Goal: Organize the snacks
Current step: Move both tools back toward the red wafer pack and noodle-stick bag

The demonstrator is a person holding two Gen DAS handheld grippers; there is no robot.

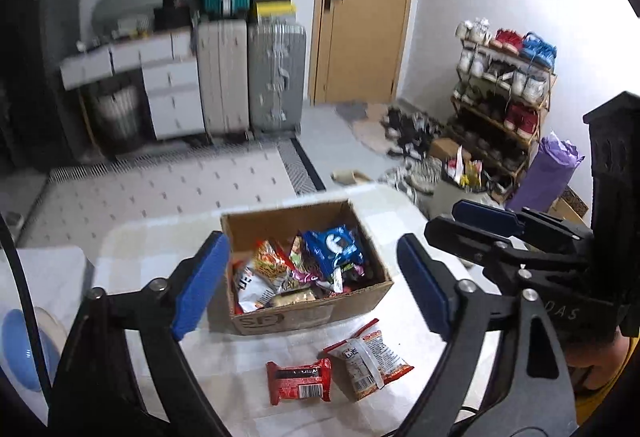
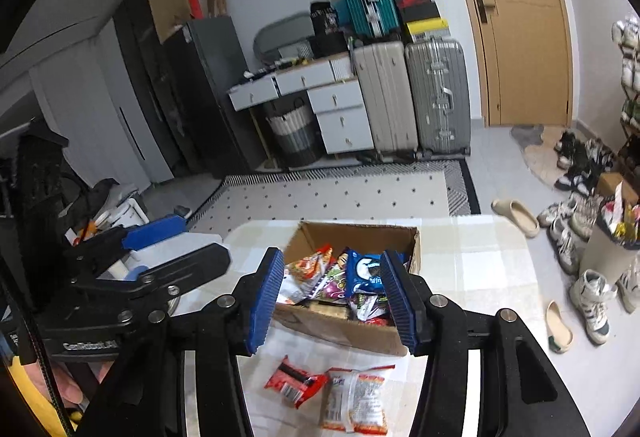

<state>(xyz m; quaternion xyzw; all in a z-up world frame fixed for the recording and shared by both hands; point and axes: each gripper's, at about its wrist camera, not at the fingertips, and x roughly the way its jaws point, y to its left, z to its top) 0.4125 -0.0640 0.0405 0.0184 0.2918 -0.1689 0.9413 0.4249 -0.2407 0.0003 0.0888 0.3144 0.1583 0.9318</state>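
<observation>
An open cardboard box [image 1: 280, 319] [image 2: 340, 329] stands on the checked tablecloth [image 1: 140, 257] [image 2: 480, 277]. It is full of snack packets, with a blue cookie pack [image 1: 334, 243] [image 2: 364, 271] on top. In front of the box lie a red packet [image 1: 300, 381] [image 2: 294, 381] and a white-and-orange packet [image 1: 370, 361] [image 2: 356, 401]. My left gripper [image 1: 312, 285] hovers above them, open wide and empty. My right gripper [image 2: 332, 301] hangs beside it, open less wide, with nothing between its pads. Each gripper shows at the edge of the other's view.
A blue bowl [image 1: 20, 349] sits at the table's left end. A full waste bin [image 2: 612, 249], shoes and slippers [image 2: 516, 217] lie on the floor to the right. Suitcases [image 2: 436, 97] and a drawer unit [image 2: 340, 109] line the far wall beside a wooden door [image 2: 520, 17].
</observation>
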